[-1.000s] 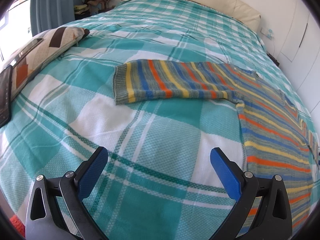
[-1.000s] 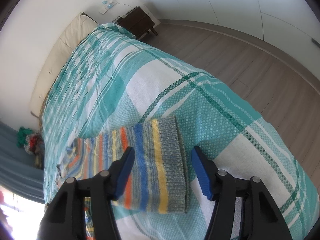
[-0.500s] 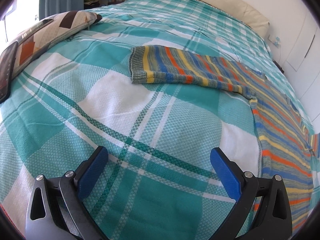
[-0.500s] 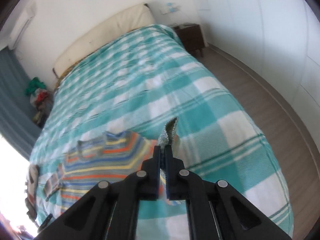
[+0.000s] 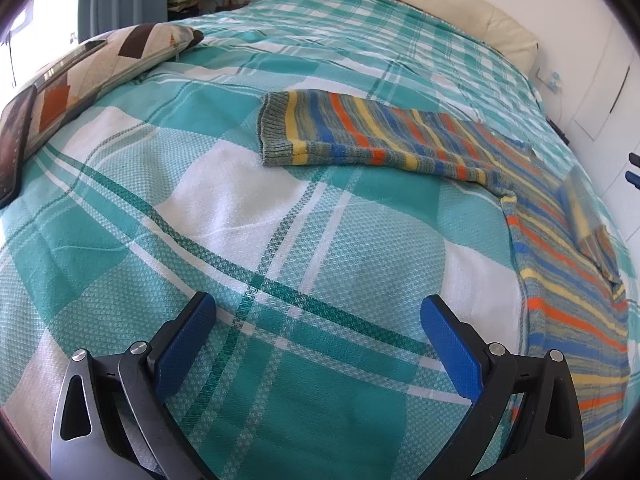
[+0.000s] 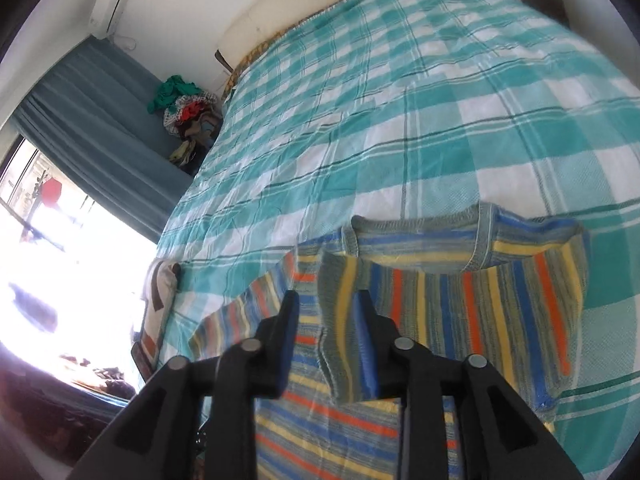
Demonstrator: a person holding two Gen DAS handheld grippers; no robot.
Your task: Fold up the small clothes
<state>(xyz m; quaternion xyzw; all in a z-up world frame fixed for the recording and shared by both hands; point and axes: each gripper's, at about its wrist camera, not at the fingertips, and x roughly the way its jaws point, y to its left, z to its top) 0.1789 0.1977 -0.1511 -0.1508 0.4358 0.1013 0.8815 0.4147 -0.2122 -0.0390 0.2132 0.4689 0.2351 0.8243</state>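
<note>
Right gripper [image 6: 326, 312], seen from its own camera, hovers over a striped knitted sweater [image 6: 460, 312] on a bed with a teal and white checked bedspread [image 6: 400, 120]. Its jaws have just been opening: half a second ago they were pinched shut on the ribbed cuff of the right sleeve, lifting it off the bedspread, and now they stand narrowly apart. The cuff [image 6: 340, 320] lies between and just below the fingers, and the pads no longer appear to press on it. That sleeve, which a second ago lay stretched out to the side, is now folded across the sweater's chest, below the neckline. This suggests the first sleeve fold is done and released.

Left gripper [image 5: 318, 340], in the left wrist view, is wide open and empty, low over bare bedspread in the near part of the scene. The sweater's other sleeve [image 5: 360, 136] lies flat and unfolded, stretched out to the left, farther up the bed and well apart from these jaws. A patterned pillow [image 5: 100, 68] rests at the far left. Folding this second sleeve inward looks like the next step.
</note>
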